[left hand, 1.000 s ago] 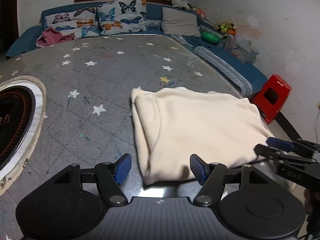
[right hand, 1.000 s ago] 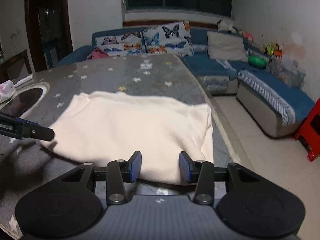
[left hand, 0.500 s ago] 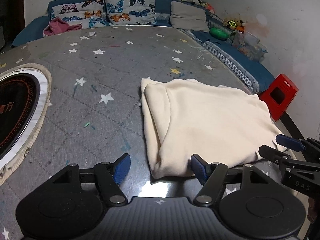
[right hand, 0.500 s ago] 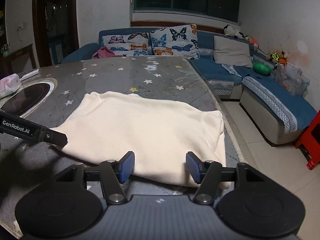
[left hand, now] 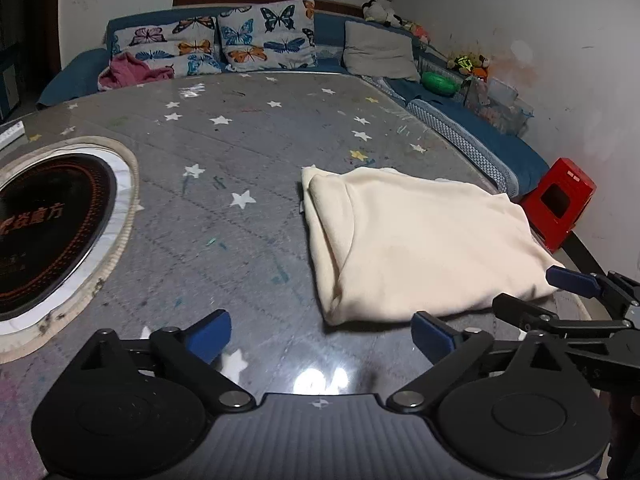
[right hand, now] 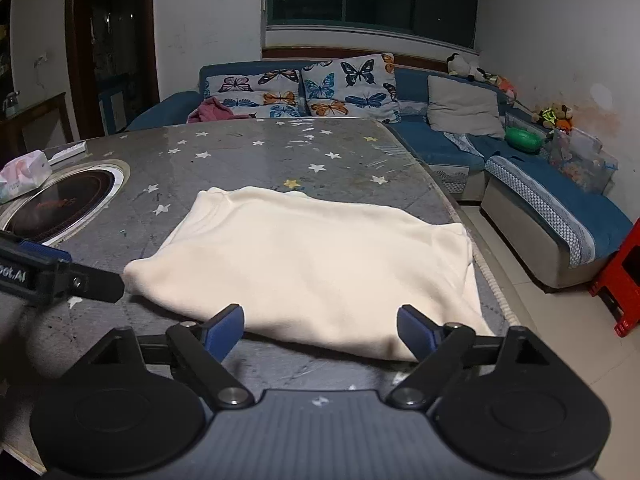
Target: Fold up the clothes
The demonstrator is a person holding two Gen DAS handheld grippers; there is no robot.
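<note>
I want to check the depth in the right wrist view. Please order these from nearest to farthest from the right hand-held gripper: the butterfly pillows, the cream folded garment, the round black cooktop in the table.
1. The cream folded garment, just ahead of the right hand-held gripper, centre.
2. The round black cooktop, farther back, at the left.
3. The butterfly pillows, on the sofa beyond the table's far edge.

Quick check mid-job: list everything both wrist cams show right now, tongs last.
Folded garment: one, cream, on table near its right edge.
Table: one, grey with stars.
Induction hob: one, black, set into table, left.
Tissue pack: one, pale, far left on table.
Sofa: one, blue, behind and right of table.
Butterfly cushions: two, on sofa.
Grey cushion: one, on sofa.
Pink cloth: one, on sofa.
Red stool: one, on floor, right.
Left tongs: open, empty.
Right tongs: open, empty.
</note>
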